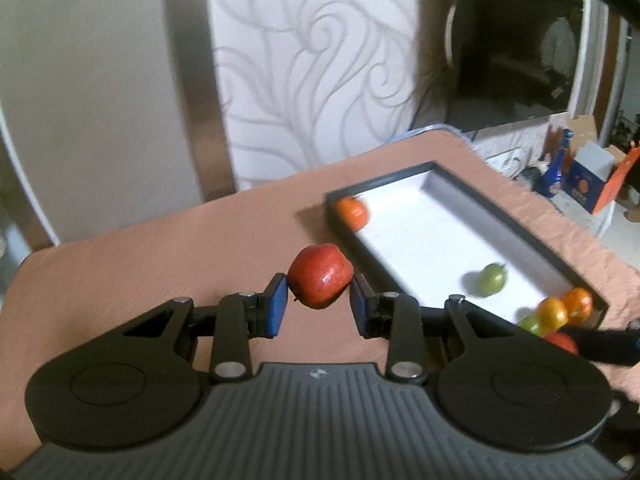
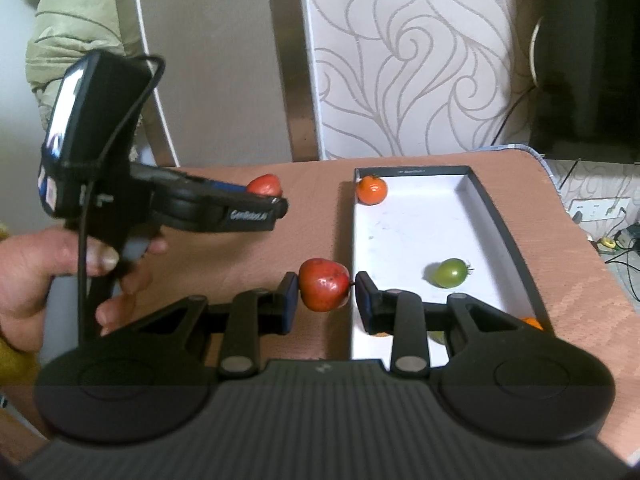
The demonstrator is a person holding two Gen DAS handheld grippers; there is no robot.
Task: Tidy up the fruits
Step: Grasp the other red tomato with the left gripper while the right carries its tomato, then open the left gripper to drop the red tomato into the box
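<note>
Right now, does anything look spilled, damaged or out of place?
Nothing stands out. The tray lies flat on the table, with oranges and green fruit loose inside. Each tool holds a red fruit: left tool, right tool. No spill or damage shows.

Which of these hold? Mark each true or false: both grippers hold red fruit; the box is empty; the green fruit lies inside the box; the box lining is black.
1. Left gripper and right gripper each hold a red fruit: true.
2. The box is empty: false, it holds fruit, including an orange fruit.
3. The green fruit lies inside the box: true.
4. The box lining is black: false, it is white.
</note>
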